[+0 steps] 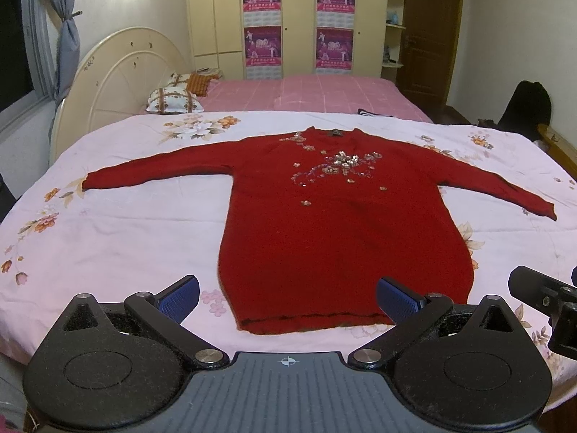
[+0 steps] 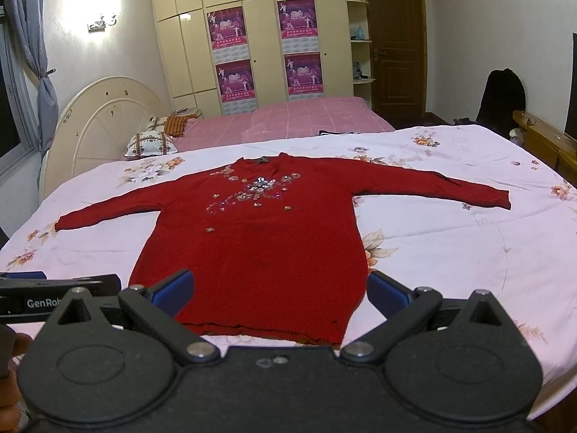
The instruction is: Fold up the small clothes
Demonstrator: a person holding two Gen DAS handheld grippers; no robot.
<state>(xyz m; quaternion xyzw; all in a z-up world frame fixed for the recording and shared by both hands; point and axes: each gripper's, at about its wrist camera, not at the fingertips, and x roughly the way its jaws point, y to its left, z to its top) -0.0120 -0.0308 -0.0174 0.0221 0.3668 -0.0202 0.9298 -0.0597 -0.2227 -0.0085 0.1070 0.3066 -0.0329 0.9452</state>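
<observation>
A red long-sleeved sweater [image 1: 324,223] [image 2: 252,245] with sequin flowers on the chest lies flat, front up, on a white floral sheet [image 1: 126,223] [image 2: 450,245]. Both sleeves are spread out sideways and the hem faces me. My left gripper [image 1: 287,294] hovers open above the hem's left half, with its blue pads [image 1: 182,294] wide apart and nothing between them. My right gripper [image 2: 279,288] is also open, held over the hem's right half, and it holds nothing. Part of the right gripper's body [image 1: 548,299] shows at the right edge of the left wrist view.
Beyond the sheet lies a pink checked bed [image 1: 306,93] with patterned pillows [image 1: 173,101] and a cream headboard [image 1: 119,79] on the left. Wardrobes with posters [image 1: 263,18] line the back wall. A dark garment hangs on a chair [image 2: 501,97] at the right, beside wooden furniture [image 2: 544,140].
</observation>
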